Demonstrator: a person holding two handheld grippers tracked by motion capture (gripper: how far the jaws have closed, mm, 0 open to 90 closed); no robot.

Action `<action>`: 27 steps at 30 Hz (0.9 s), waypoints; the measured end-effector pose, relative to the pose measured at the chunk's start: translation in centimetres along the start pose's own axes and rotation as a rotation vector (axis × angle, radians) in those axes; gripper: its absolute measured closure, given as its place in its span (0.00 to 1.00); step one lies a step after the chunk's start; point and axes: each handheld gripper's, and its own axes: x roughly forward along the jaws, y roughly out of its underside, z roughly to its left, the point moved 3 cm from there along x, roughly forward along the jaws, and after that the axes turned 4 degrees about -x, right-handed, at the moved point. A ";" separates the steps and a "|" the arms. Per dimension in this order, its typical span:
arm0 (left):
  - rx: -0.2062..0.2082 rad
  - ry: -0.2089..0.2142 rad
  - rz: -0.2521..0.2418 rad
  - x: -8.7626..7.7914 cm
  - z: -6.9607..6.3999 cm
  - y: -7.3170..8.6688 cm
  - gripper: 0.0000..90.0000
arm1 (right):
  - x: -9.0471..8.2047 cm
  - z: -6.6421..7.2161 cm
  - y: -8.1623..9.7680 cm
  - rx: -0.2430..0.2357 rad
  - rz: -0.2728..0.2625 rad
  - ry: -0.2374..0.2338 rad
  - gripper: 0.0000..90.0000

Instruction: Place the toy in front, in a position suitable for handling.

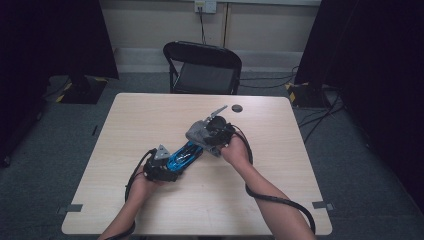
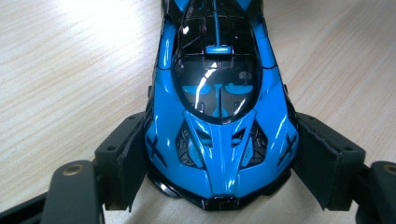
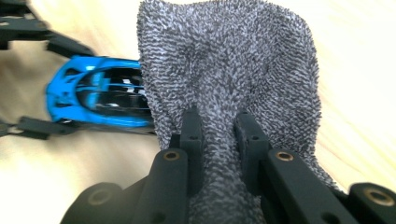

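A blue and black toy car (image 1: 182,156) lies on the wooden table (image 1: 150,120) near its middle. My left gripper (image 1: 167,167) is shut on the car's nose, one pad against each flank; in the left gripper view the car (image 2: 217,112) points toward the camera between the pads (image 2: 128,158). My right gripper (image 1: 212,131) is shut on a grey knobbly cloth (image 1: 199,131), held over the car's far end. In the right gripper view the cloth (image 3: 229,74) bunches between the fingers (image 3: 191,135) and hangs in front, with the car (image 3: 95,98) to its left.
A small dark round disc (image 1: 237,108) lies near the table's far edge. A black folding chair (image 1: 202,67) stands beyond the table. Black cables trail from both grippers across the near part of the table.
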 end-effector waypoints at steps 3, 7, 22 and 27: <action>0.001 -0.002 0.000 0.0 0.0 0.0 0.27 | 0.1 1.3 -0.3 -0.040 0.002 -0.020 0.85; 0.001 -0.003 0.000 0.0 0.0 0.0 0.27 | 0.3 2.4 -0.3 -0.075 0.004 -0.045 0.85; 0.000 -0.001 0.000 0.0 0.0 0.0 0.27 | 1.7 5.5 -0.4 -0.203 0.048 -0.099 0.85; 0.000 0.001 0.001 0.0 0.0 0.0 0.27 | 2.1 6.7 -0.8 -0.239 0.065 -0.123 0.85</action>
